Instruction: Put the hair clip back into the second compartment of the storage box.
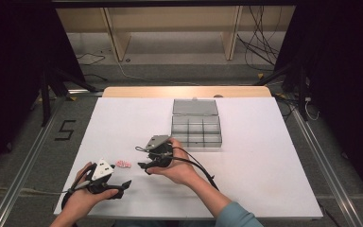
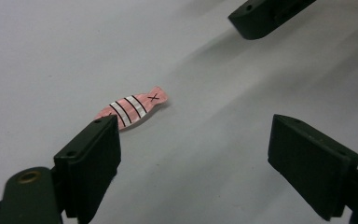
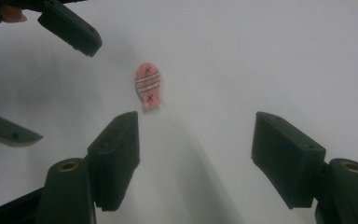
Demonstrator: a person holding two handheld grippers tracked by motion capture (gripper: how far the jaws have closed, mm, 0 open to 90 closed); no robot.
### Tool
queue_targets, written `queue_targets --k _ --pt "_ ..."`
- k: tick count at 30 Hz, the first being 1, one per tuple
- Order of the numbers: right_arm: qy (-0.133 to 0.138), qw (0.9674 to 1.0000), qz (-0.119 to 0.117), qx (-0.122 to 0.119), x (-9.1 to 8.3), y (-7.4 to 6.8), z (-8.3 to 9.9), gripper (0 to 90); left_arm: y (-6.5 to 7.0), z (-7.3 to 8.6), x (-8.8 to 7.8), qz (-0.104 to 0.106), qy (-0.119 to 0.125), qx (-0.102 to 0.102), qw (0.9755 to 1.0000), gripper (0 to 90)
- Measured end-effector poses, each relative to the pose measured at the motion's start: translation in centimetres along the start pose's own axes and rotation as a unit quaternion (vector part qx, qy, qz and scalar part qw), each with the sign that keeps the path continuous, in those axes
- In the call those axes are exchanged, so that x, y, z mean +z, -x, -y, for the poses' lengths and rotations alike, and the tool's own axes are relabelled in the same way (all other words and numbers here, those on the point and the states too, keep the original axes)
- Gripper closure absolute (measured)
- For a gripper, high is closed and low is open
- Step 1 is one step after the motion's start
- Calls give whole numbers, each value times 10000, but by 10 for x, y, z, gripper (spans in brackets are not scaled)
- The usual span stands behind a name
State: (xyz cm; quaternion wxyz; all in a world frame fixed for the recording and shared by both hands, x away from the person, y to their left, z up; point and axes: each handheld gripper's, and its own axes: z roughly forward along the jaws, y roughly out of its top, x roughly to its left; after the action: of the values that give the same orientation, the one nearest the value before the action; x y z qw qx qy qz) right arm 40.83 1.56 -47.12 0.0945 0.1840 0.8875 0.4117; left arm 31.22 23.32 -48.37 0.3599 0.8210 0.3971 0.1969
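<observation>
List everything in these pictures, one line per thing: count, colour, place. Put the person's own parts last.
fish-shaped piece: one, pink with white and black stripes and two x marks, flat on the white sheet between the two grippers.
compartment box: one, clear grey, lid open and standing up behind it, at the sheet's far middle.
white sheet: one, white, covering the table.
table: one, light wood, edge showing at the far side.
shelf frame: one, pale wood, on the floor beyond the table.
cables: several, black, on the floor far right.
left gripper: one, black, open, near left.
right gripper: one, black, open, near centre.
hands: two, holding the grippers.
</observation>
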Motion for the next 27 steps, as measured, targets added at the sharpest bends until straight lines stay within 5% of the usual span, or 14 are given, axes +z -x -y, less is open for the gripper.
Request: queue_targets --k 27 --pt "-522 9973 -472 -201 66 -10 -27 444 0 1 1 25 -55 31 10000 169"
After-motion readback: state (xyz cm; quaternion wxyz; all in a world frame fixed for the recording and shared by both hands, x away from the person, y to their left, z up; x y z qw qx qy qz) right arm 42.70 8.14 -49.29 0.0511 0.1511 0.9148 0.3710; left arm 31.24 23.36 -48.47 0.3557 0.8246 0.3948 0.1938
